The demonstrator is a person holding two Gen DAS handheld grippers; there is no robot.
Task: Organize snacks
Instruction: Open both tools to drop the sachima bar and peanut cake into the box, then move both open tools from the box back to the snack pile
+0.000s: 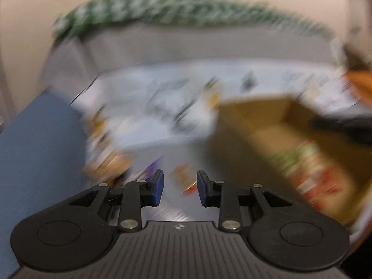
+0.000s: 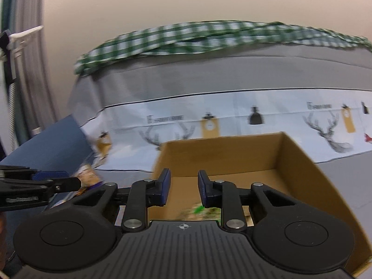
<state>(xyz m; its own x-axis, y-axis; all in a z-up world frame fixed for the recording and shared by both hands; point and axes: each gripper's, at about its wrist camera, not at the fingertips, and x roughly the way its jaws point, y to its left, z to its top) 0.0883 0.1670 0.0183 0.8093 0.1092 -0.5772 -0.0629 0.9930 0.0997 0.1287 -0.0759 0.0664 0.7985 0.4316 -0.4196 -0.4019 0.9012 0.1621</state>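
Looking along your left gripper [image 1: 180, 187], you see blurred snacks [image 1: 186, 179] in orange, red and purple wrappers lying loose on the grey surface [image 1: 176, 148] just past the fingertips. Its jaws stand partly apart with nothing between them. More packets [image 1: 311, 174], red and green, lie inside the box [image 1: 253, 114] to the right. Your right gripper [image 2: 183, 187] hangs over the box's near edge, jaws narrowly apart and gripping nothing; a green-speckled packet [image 2: 200, 210] shows on the box floor beneath. The box's far wall [image 2: 223, 155] and right wall stand upright, with bare floor between them. Behind it lies a white cloth [image 2: 267, 121] printed with stags, then a checked cloth [image 2: 186, 37] along the far edge. A blue surface [image 1: 39, 144] borders the left.
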